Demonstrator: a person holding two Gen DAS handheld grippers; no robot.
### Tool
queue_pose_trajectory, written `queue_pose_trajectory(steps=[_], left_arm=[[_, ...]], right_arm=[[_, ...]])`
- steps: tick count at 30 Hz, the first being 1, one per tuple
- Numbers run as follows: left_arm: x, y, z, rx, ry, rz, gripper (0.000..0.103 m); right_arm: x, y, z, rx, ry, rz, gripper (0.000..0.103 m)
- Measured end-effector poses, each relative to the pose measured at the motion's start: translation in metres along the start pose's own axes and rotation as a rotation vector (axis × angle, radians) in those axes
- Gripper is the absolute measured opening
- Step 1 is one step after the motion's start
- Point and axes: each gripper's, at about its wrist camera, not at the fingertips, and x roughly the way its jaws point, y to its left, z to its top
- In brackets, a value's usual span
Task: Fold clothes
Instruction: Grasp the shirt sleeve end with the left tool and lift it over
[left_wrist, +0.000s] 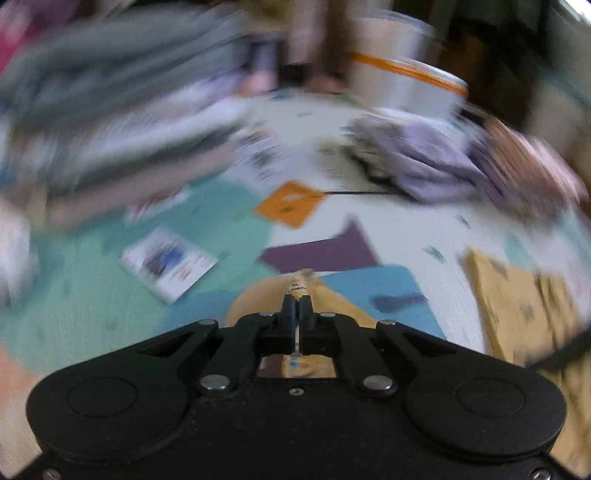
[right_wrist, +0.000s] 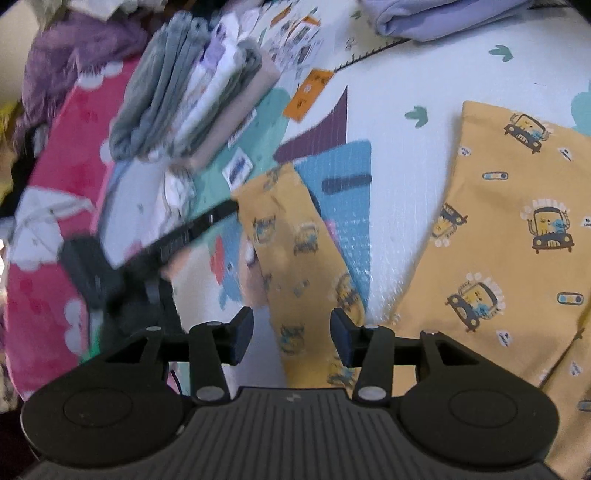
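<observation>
A yellow garment printed with cartoon cars (right_wrist: 517, 229) lies flat on the play mat (right_wrist: 399, 92). Its long sleeve (right_wrist: 295, 236) stretches out to the left. My left gripper (left_wrist: 297, 301) is shut on the end of that sleeve (left_wrist: 303, 282); the left wrist view is heavily blurred. The left gripper also shows in the right wrist view (right_wrist: 207, 221) at the sleeve's far end. My right gripper (right_wrist: 291, 336) is open and empty, its fingers either side of the sleeve just above it.
A stack of folded grey, white and beige clothes (right_wrist: 192, 99) sits at the mat's left edge. A lilac folded garment (right_wrist: 424, 18) lies at the far side. A pink blanket (right_wrist: 48, 221) and purple fluffy fabric (right_wrist: 74, 55) lie at the left. A white bin (left_wrist: 402, 77) stands beyond the mat.
</observation>
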Motion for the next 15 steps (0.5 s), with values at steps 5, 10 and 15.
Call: queue_pose_trajectory(steps=[5,10,15], left_arm=[[-0.019,-0.071,-0.018,0.352,-0.075,-0.026,0.000],[-0.028,-0.113,-0.038,0.518,-0.110,-0.068,0.000],[-0.037,-0.132,-0.049,0.611,-0.148,-0.085,0.000]], right_arm=[[0.001,-0.009,0.013,0.122,-0.085,0.072,0.048],[0.015,-0.028,0.019,0.292,-0.124,0.155,0.049],[0.030,-0.046,0.011,0.386,-0.120,0.165,0.049]])
